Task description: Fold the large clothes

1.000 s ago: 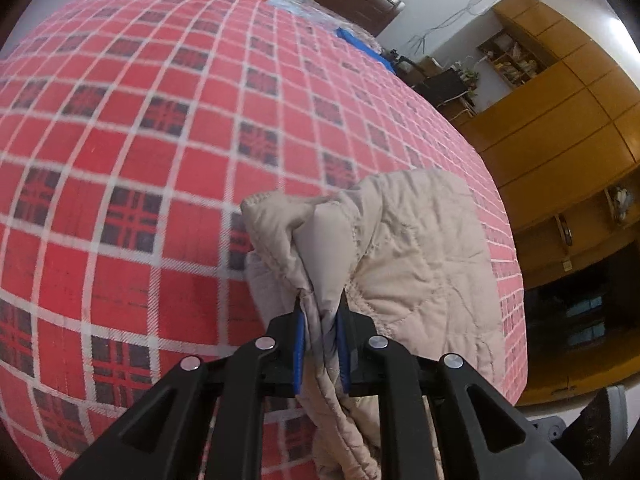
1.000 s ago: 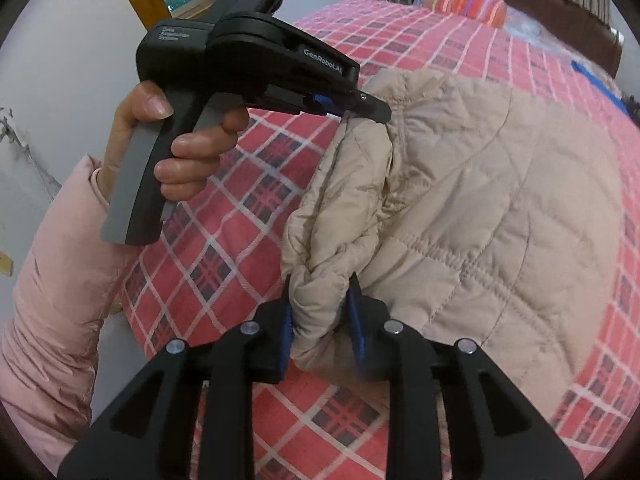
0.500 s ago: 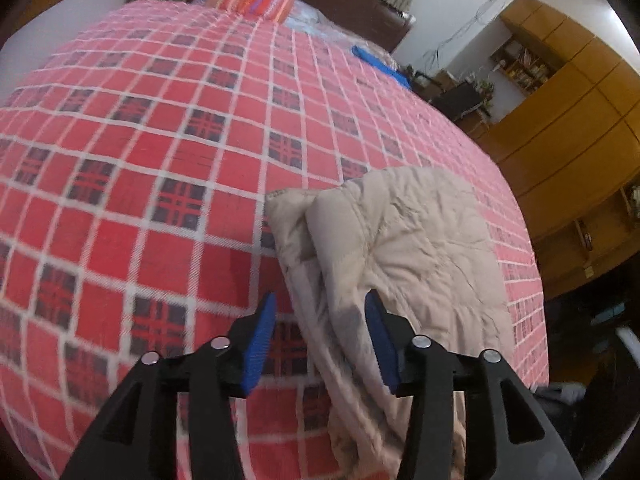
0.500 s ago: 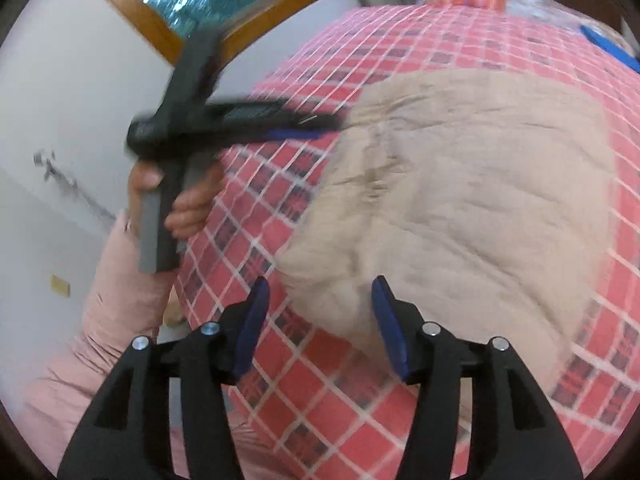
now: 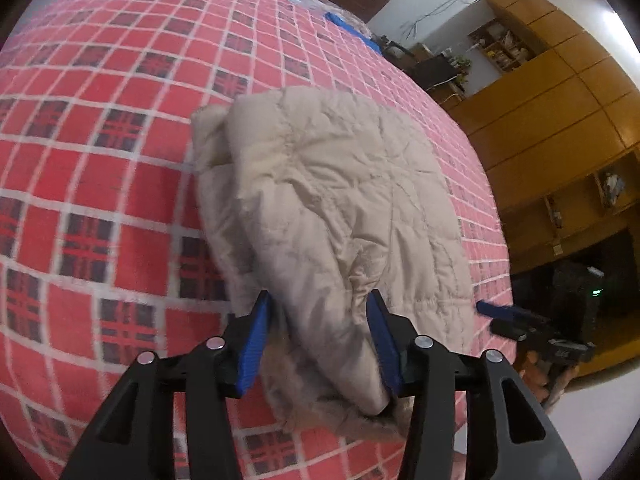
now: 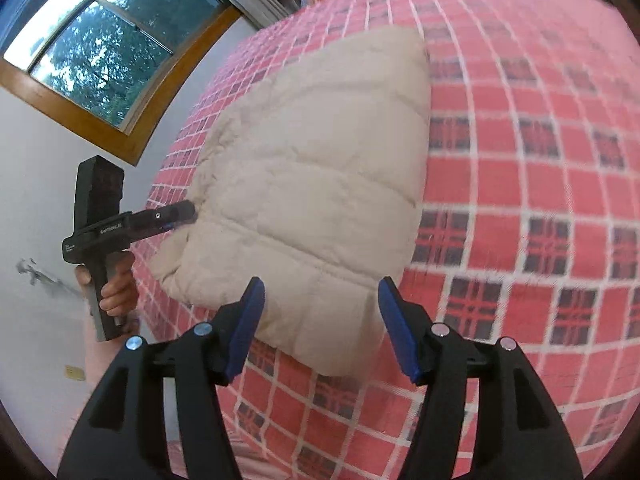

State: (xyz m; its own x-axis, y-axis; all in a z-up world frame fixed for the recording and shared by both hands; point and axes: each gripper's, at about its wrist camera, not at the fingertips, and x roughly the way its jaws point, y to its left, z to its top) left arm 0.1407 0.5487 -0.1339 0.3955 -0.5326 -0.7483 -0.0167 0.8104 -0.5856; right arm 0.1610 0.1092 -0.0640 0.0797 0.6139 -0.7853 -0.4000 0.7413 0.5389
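The left gripper [image 5: 320, 336] stands with its blue-padded jaws spread wide, gripping nothing, the near edge of the folded beige quilted jacket [image 5: 332, 208] lying between them. The right gripper [image 6: 320, 320] is likewise released, jaws apart astride the jacket's near corner. The jacket rests as a puffy, folded bundle on the red plaid bedspread [image 5: 100, 160], close to the bed's near edge. From the right wrist view, a hand [image 6: 116, 284] grips the left gripper's handle, its tip at the jacket's left edge. A window [image 6: 104, 52] sits in the wall beyond; wooden cabinets [image 5: 560, 120] stand past the bed.
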